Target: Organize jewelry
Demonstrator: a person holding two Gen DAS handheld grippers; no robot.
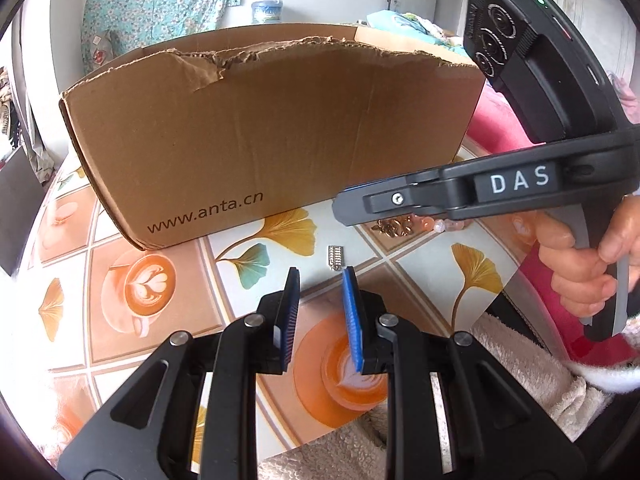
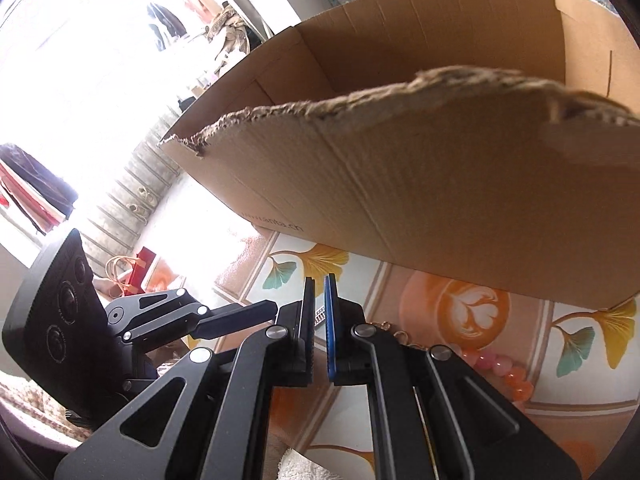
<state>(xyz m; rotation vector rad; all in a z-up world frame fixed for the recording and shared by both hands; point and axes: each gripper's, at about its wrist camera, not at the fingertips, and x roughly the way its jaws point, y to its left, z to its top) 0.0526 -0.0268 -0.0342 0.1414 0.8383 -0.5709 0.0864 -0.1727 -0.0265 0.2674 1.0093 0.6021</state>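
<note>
Jaws of the left gripper [image 1: 320, 276] are held a narrow gap apart with nothing between them, pointed down at the table [image 1: 248, 248]. Jaws of the right gripper [image 2: 319, 284] are nearly closed and empty, with only a slit seen between the blue pads. The right gripper is seen from the side in the left view, gripped by a hand [image 1: 580, 264] whose fingers are wrapped around the trigger handle.

A small silver ridged jewelry piece [image 1: 336, 258] is laid flat on the table just beyond the left jaws. A bracelet of pink and orange beads with a gold chain [image 2: 502, 368] is laid on the table near the right gripper, partly hidden beneath it.

A brown cardboard box [image 1: 272, 128] with a torn upper edge is stood open behind both pieces. The table is covered with a cloth printed with ginkgo leaves and latte cups. Hanging clothes are seen in the bright room behind.
</note>
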